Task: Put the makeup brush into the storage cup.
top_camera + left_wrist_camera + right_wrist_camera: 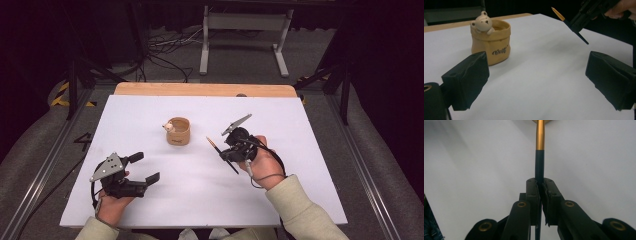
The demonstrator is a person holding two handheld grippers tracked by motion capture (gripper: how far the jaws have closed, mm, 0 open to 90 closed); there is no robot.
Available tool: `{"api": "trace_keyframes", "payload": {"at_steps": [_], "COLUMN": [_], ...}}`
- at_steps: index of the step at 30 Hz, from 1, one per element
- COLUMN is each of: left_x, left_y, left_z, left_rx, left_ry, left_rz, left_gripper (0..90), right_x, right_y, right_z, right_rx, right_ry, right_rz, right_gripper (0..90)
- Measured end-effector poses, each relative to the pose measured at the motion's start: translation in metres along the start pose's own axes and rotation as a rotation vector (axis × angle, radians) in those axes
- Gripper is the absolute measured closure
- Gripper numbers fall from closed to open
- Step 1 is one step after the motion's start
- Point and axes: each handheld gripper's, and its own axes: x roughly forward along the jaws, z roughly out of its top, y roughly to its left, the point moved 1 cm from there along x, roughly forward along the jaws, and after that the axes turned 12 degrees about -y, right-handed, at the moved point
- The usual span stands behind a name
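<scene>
Meanwhile clamping a black paintbrush [221,154] in right gripper [233,150] right of bear pot [178,131]; left gripper [145,167] gaping near table [300,150] edge.

The matt white sheet [300,165] covers a pale wooden table [200,89], the bear-topped pot [491,41] looks like smooth glazed ceramic, the pen [540,150] pairs matt black with shiny gold metal, and the jaws look like matt black plastic.
</scene>
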Motion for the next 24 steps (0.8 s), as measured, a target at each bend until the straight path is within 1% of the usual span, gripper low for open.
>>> {"api": "trace_keyframes", "payload": {"at_steps": [3, 5, 6, 9, 10, 12, 13, 14, 15, 17, 18, 20, 21, 22, 23, 24], "left_x": [0.000, 0.000, 0.001, 0.003, 0.004, 0.007, 0.007, 0.008, 0.009, 0.011, 0.012, 0.014, 0.015, 0.017, 0.017, 0.019], "left_y": [0.000, 0.000, -0.002, -0.004, -0.005, -0.007, -0.007, -0.009, -0.009, -0.011, -0.011, -0.014, -0.015, -0.017, -0.017, -0.019], "left_z": [0.005, 0.007, 0.008, 0.011, 0.012, 0.014, 0.014, 0.015, 0.015, 0.017, 0.018, 0.020, 0.022, 0.023, 0.023, 0.024], "left_rx": [-0.020, -0.017, -0.024, -0.025, -0.022, -0.019, -0.019, -0.022, -0.024, -0.049, -0.052, -0.047, -0.038, -0.029, -0.029, -0.025], "left_ry": [-0.018, -0.019, -0.024, -0.036, -0.031, -0.036, -0.036, -0.037, -0.041, -0.036, -0.035, -0.037, -0.036, -0.039, -0.039, -0.040], "left_rz": [-0.015, -0.019, -0.022, -0.037, -0.042, -0.056, -0.056, -0.065, -0.071, -0.103, -0.112, -0.121, -0.127, -0.129, -0.129, -0.135], "left_gripper": [6.6, 6.8, 6.8, 6.8, 6.9, 6.9, 7.2, 7.2, 7.4, 9.1, 9.9, 10.5, 10.8, 11.3, 11.3, 11.3], "right_x": [-0.007, -0.012, -0.012, -0.016, -0.018, -0.021, -0.021, -0.022, -0.023, -0.024, -0.024, -0.024, -0.024, -0.025, -0.025, -0.025], "right_y": [0.006, 0.009, 0.009, 0.011, 0.011, 0.012, 0.012, 0.013, 0.014, 0.016, 0.018, 0.019, 0.020, 0.021, 0.021, 0.022], "right_z": [-0.004, -0.008, -0.008, -0.013, -0.015, -0.018, -0.018, -0.021, -0.022, -0.025, -0.026, -0.028, -0.029, -0.031, -0.031, -0.031], "right_rx": [-0.030, -0.042, -0.042, -0.044, -0.043, -0.051, -0.051, -0.059, -0.072, -0.090, -0.096, -0.115, -0.119, -0.131, -0.131, -0.130], "right_ry": [-0.083, -0.134, -0.134, -0.195, -0.216, -0.260, -0.260, -0.295, -0.318, -0.344, -0.359, -0.374, -0.387, -0.421, -0.421, -0.434], "right_rz": [0.014, 0.026, 0.026, 0.041, 0.044, 0.059, 0.059, 0.074, 0.081, 0.086, 0.096, 0.099, 0.100, 0.100, 0.100, 0.102], "right_gripper": [84.4, 84.4, 84.4, 84.4, 84.5, 84.4, 84.4, 84.4, 84.4, 84.4, 84.4, 84.3, 84.3, 84.3, 84.3, 84.4]}}
